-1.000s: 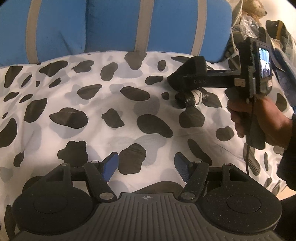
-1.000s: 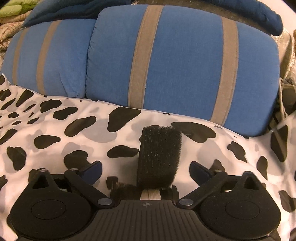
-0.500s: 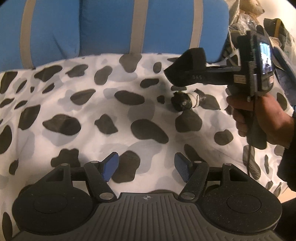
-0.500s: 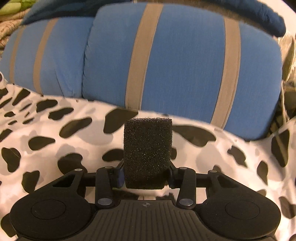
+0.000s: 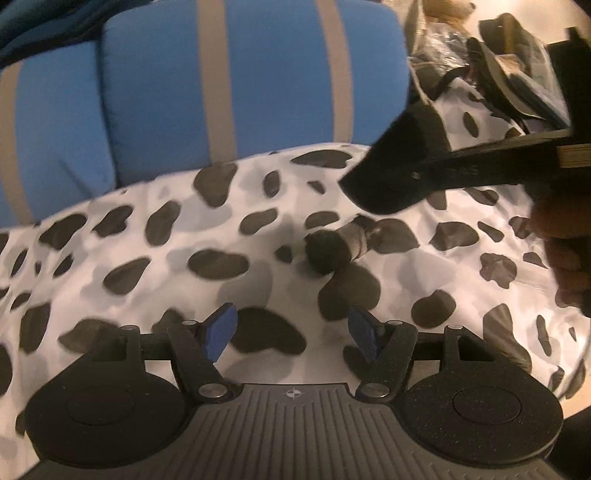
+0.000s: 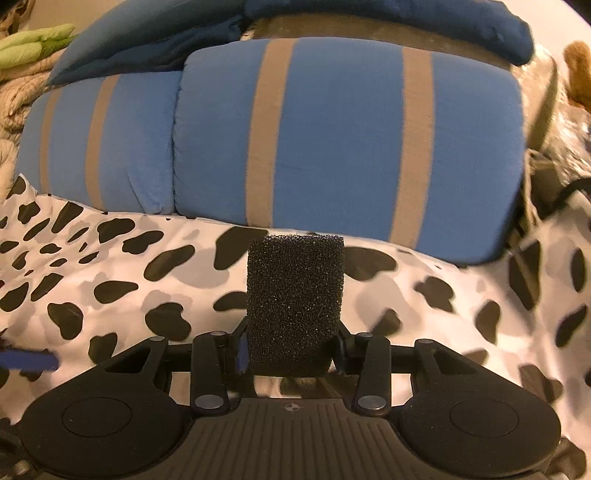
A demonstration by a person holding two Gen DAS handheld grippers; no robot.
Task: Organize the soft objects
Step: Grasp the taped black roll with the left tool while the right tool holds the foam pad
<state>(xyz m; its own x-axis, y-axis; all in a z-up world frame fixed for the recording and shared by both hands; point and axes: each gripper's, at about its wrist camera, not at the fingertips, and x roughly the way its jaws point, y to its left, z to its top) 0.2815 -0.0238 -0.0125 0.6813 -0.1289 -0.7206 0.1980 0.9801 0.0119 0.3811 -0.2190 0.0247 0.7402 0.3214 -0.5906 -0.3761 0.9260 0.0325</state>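
My right gripper [image 6: 291, 350] is shut on a black foam sponge [image 6: 294, 302] and holds it upright above the cow-print sheet [image 6: 110, 280]. The sponge also shows in the left wrist view [image 5: 391, 166], lifted at the upper right in the right gripper. A small dark rolled bundle with pale tape [image 5: 334, 247] lies on the sheet [image 5: 147, 258] below it. My left gripper [image 5: 291, 332] is open and empty, low over the sheet, with the bundle ahead and slightly right.
Two blue pillows with tan stripes [image 6: 332, 140] lie along the far edge of the sheet. Dark blue bedding [image 6: 424, 22] lies behind them. Cluttered bags and a plush toy [image 5: 498, 66] sit at the far right.
My right gripper closed on the sponge and lifted it off the sheet. My left gripper moved forward toward the rolled bundle.
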